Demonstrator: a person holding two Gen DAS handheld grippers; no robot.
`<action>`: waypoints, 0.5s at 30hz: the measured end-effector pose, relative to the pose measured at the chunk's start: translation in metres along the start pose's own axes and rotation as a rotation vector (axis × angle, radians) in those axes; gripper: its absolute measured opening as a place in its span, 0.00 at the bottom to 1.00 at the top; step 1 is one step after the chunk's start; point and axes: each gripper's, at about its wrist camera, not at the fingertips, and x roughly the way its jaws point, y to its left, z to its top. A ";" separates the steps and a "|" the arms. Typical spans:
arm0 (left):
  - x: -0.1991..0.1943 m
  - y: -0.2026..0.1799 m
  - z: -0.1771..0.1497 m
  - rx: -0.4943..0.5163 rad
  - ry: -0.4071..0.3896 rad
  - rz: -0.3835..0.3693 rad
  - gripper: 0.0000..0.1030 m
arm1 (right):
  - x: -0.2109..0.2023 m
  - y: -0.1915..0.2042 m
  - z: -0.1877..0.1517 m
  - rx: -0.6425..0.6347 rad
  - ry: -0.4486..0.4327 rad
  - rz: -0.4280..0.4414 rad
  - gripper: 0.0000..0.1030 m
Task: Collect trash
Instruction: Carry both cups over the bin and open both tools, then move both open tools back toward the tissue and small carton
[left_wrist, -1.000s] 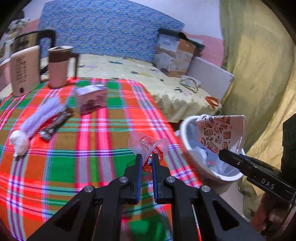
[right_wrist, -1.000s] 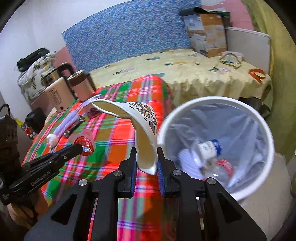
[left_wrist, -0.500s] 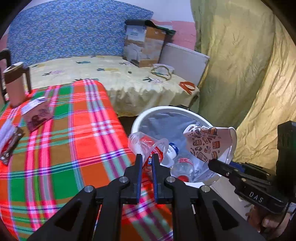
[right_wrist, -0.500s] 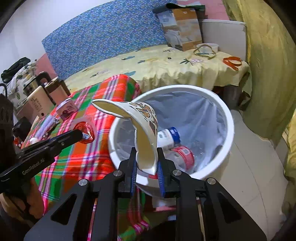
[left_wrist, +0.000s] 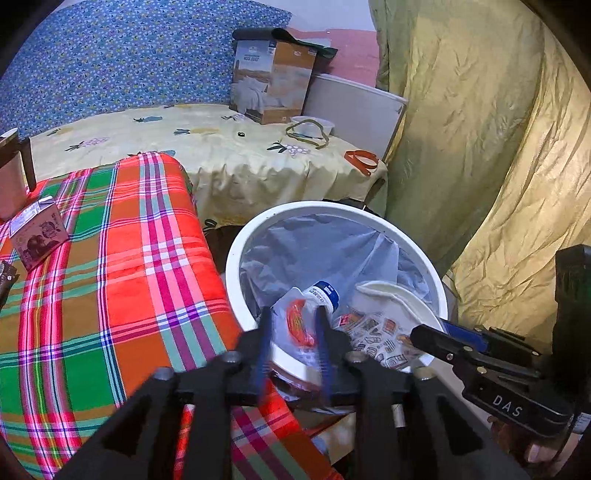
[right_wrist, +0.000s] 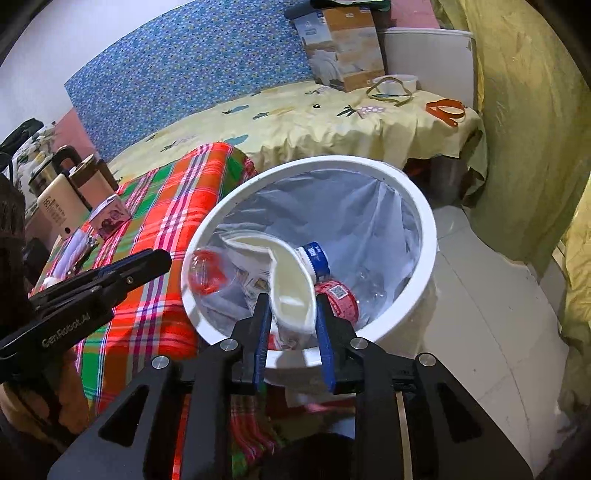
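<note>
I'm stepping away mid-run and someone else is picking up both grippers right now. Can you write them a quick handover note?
Left gripper: open, over the round white lined bin.
Right gripper: open, over the same bin.
Clear plastic cup with red print: inside the bin's rim, free of the fingers.
Printed paper cup: in the bin, beside a blue-capped bottle.
Done: both cups dropped.
Left: on the plaid-covered table are a small purple carton and a dark wrapper at the view's edge; these probably go in next.
</note>
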 end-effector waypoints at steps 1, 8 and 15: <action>0.000 0.001 0.000 -0.003 -0.001 -0.003 0.31 | -0.001 -0.001 0.000 0.004 -0.003 -0.002 0.26; -0.011 0.001 -0.002 -0.012 -0.018 -0.005 0.32 | -0.010 -0.007 -0.001 0.018 -0.032 -0.002 0.26; -0.027 0.002 -0.008 -0.018 -0.028 -0.005 0.31 | -0.019 -0.003 -0.003 0.010 -0.048 0.026 0.26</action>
